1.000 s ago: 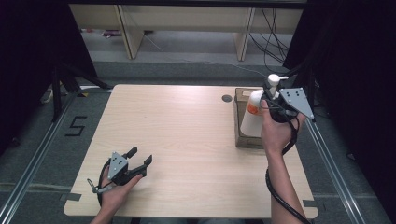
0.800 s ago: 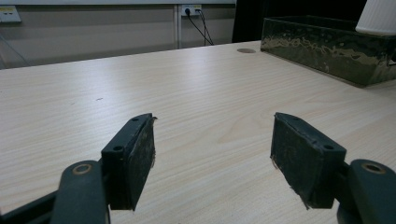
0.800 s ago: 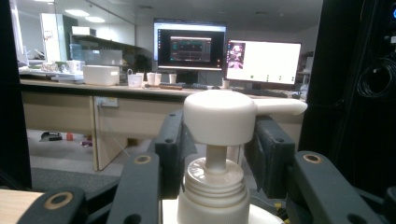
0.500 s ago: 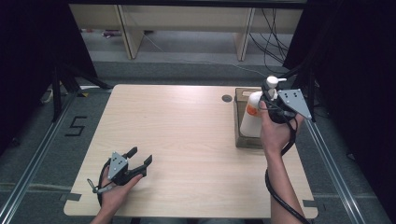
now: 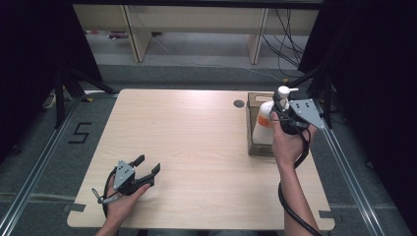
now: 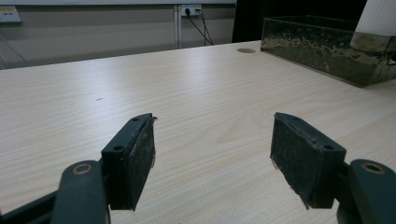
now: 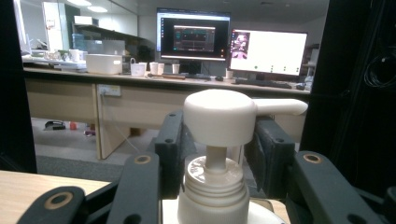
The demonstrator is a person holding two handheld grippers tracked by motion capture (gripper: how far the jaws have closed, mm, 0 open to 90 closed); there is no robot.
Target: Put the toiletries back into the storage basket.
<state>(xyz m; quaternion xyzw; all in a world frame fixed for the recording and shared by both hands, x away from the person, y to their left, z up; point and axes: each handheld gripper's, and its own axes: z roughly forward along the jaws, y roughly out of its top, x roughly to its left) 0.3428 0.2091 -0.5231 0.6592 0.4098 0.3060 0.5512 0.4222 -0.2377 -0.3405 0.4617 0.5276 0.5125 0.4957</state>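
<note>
A white pump bottle (image 5: 262,129) with an orange label stands upright in a dark brown open box (image 5: 253,147) at the table's right side. My right gripper (image 5: 284,110) is shut on the bottle's neck just under the pump head (image 7: 219,114), with a jaw on each side. My left gripper (image 5: 147,166) rests low on the table near the front left corner, open, with nothing between its pads (image 6: 135,154). From the left gripper view the box (image 6: 308,46) lies far off to the right, and the bottle's white body (image 6: 380,16) rises from it.
The light wooden table (image 5: 196,147) has a round cable hole (image 5: 239,103) just left of the box. Metal rails run along both sides of the table on the floor. Shelving and cables stand beyond the far edge.
The right gripper and the pump bottle have sunk slightly lower and nearer over the box. The left gripper has stayed put.
</note>
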